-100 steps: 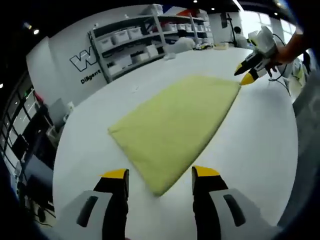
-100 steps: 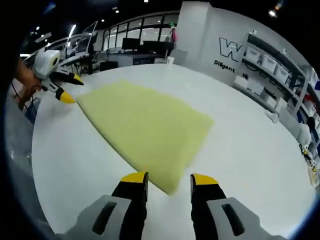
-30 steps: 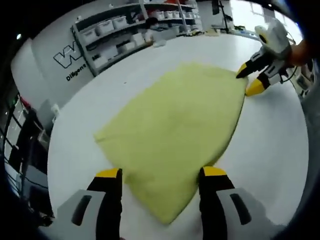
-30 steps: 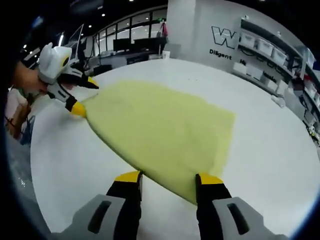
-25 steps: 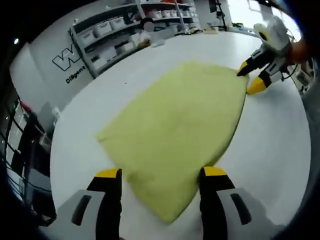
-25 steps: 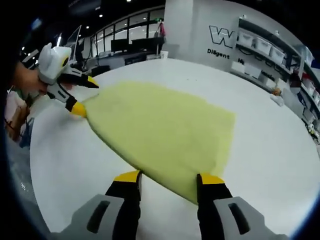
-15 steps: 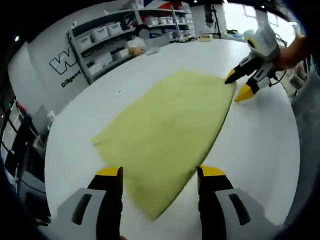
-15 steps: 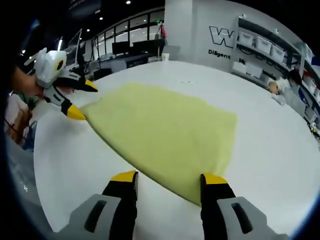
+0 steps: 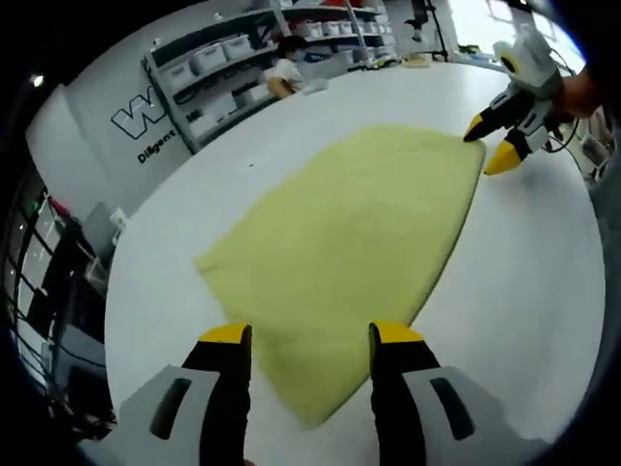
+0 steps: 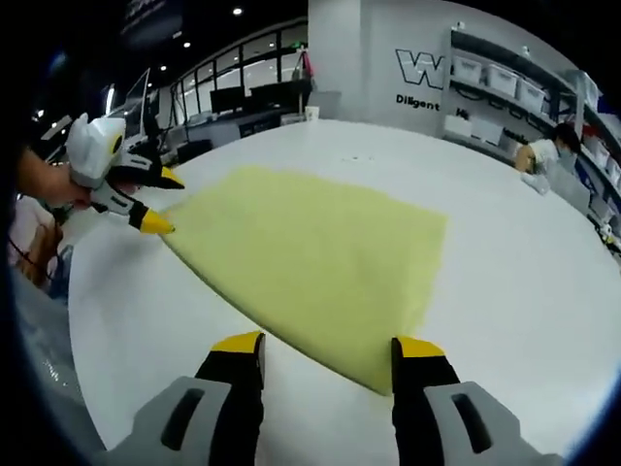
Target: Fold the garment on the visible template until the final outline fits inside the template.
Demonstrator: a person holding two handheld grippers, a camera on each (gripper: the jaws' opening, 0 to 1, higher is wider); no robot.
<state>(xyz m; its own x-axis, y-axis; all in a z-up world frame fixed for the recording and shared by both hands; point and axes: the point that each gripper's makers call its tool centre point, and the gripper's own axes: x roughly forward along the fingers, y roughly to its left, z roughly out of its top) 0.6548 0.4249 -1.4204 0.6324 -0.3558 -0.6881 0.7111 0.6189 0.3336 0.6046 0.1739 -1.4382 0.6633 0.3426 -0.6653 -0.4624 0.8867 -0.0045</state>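
Both hand-held grippers spread: left (image 9: 301, 340), right (image 10: 329, 348), garment (image 9: 344, 243) corner between jaws each; bare tabletop (image 9: 514, 282) around; shelves (image 9: 223, 78) beyond.

- A large white, smooth-topped table (image 9: 543, 262) carries everything; its curved edge falls away to the room beyond.
- A pale yellow, soft-looking folded garment (image 9: 344, 248) lies flat directly on the table, roughly four-sided, with no wrinkles standing up.
- The same garment (image 10: 310, 257) spreads across the table's (image 10: 524, 282) middle.
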